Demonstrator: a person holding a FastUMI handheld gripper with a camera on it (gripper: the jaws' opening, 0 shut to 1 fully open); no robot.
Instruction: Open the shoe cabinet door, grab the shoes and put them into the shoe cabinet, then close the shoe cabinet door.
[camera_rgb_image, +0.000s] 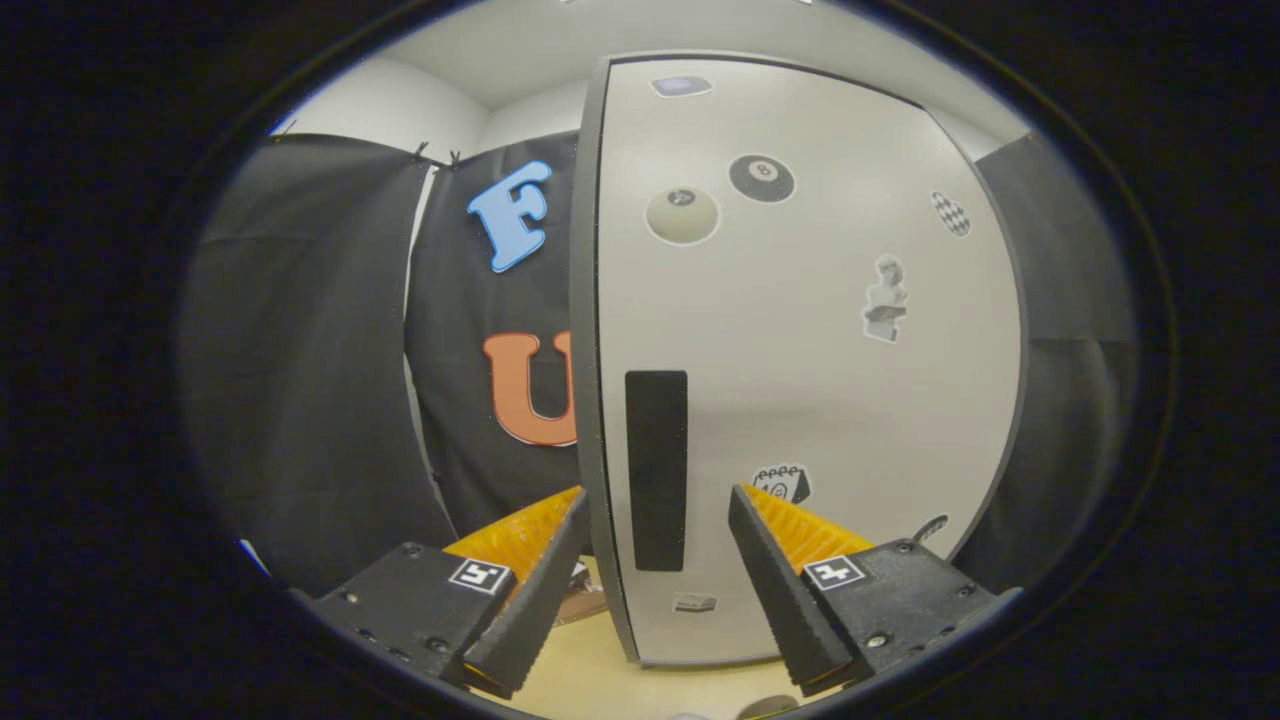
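The shoe cabinet door (800, 380) is a pale panel with several stickers and a dark grey left edge (585, 300). It stands upright just ahead of me on a light wooden surface (600, 680). A black vertical handle strip (656, 470) runs down the door near that edge. My gripper (657, 497) is open, and the handle strip and the door's left edge lie between its fingertips. The left finger (545, 575) sits outside the door's edge, and the right finger (775, 580) is in front of the door's face. I cannot tell whether either finger touches the door.
Black cloth booth wall (320, 350) hangs behind and to the left of the cabinet, and more of it shows to the right. A small brown thing (590, 603) lies on the wooden surface by the left finger, at the foot of the door.
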